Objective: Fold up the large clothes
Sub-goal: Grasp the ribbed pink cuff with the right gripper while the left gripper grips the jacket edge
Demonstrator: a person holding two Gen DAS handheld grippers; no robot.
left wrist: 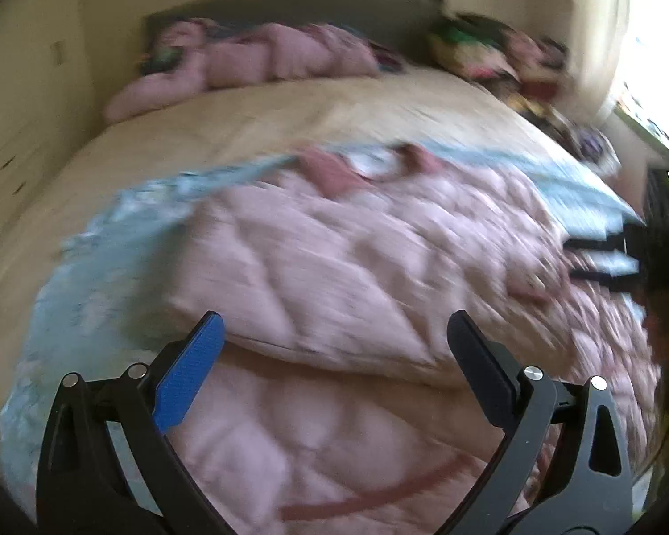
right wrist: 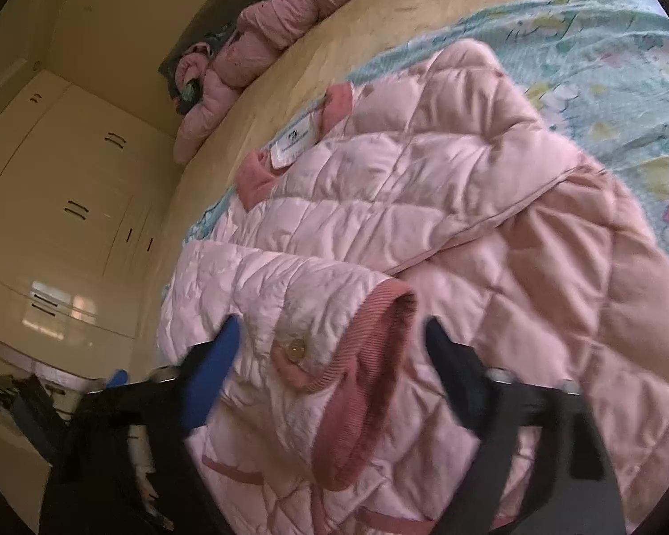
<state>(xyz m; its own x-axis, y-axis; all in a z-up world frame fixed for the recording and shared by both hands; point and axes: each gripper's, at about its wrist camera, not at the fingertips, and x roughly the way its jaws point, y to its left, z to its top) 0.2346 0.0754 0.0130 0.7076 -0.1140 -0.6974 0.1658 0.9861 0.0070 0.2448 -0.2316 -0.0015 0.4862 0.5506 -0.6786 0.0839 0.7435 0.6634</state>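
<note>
A pink quilted jacket [left wrist: 357,258] lies on a light blue patterned sheet [left wrist: 125,223] on the bed, with one sleeve folded across its body. My left gripper [left wrist: 334,330] is open above the jacket's lower half and holds nothing. In the right wrist view the jacket [right wrist: 423,187] shows its white label and darker pink collar. Its sleeve cuff [right wrist: 370,356], darker ribbed pink with a button, lies between the fingers of my right gripper [right wrist: 334,334], which is open. The right gripper also shows at the right edge of the left wrist view [left wrist: 602,258], blurred.
The bed has a beige cover [left wrist: 254,120]. More pink garments [left wrist: 263,62] are heaped by the dark headboard [left wrist: 290,4]. A pile of mixed clothes [left wrist: 504,58] lies at the far right corner. Cream wardrobe doors [right wrist: 67,178] stand left of the bed.
</note>
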